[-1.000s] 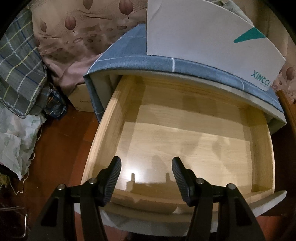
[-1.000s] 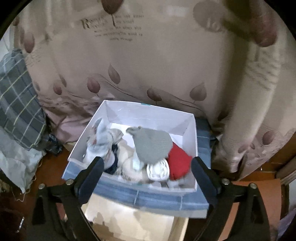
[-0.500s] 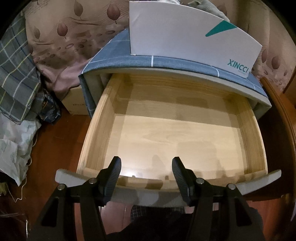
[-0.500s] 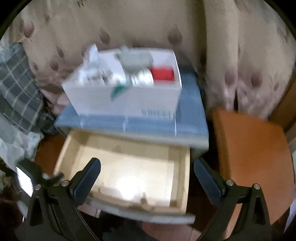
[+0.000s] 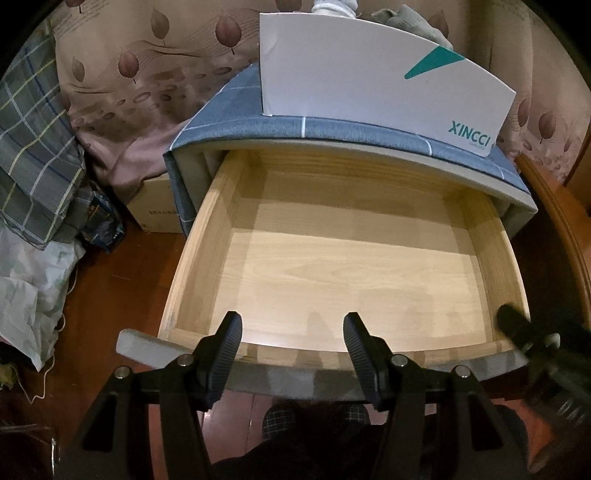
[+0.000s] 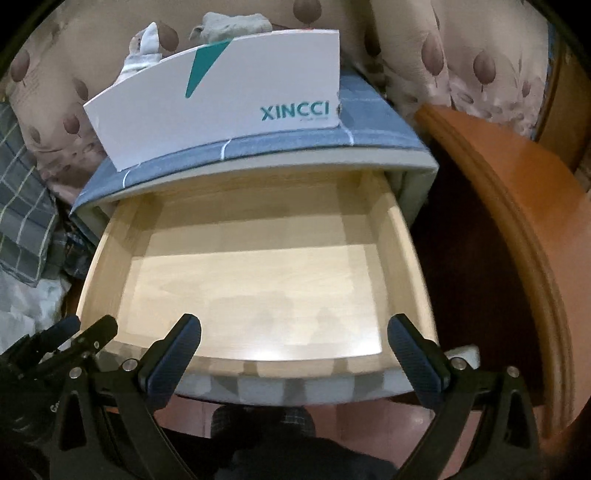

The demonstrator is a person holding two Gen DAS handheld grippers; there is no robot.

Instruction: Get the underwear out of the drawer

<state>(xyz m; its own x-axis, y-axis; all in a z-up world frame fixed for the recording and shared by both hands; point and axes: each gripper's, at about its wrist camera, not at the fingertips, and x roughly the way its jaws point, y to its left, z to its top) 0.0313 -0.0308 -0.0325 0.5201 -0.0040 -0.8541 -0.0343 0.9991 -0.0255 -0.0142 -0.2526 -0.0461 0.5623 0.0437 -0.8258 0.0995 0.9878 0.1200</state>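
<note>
The light wooden drawer [image 5: 207, 236] [image 6: 110, 243] is pulled out from a nightstand covered in blue checked cloth [image 5: 221, 110] [image 6: 369, 110]. I see nothing on its bare floor. A white XINCCI box [image 5: 351, 81] [image 6: 229, 110] stands on the nightstand, with folded garments [image 5: 410, 22] [image 6: 229, 20] showing over its rim. My left gripper [image 5: 291, 328] is open and empty above the drawer's front edge. My right gripper [image 6: 293, 332] is wide open and empty above the same edge; it also shows blurred in the left wrist view [image 5: 524, 332].
A leaf-patterned curtain [image 5: 140, 74] hangs behind. A plaid fabric pile [image 5: 33, 155], plastic bags [image 5: 26, 288] and a cardboard box [image 5: 155, 210] lie left of the nightstand. An orange wooden furniture edge [image 6: 524, 229] stands on the right. The floor is red-brown wood [image 5: 103, 295].
My right gripper has swung down from the box on top to the drawer's front edge. My left gripper has pulled back slightly, so more of the drawer front shows.
</note>
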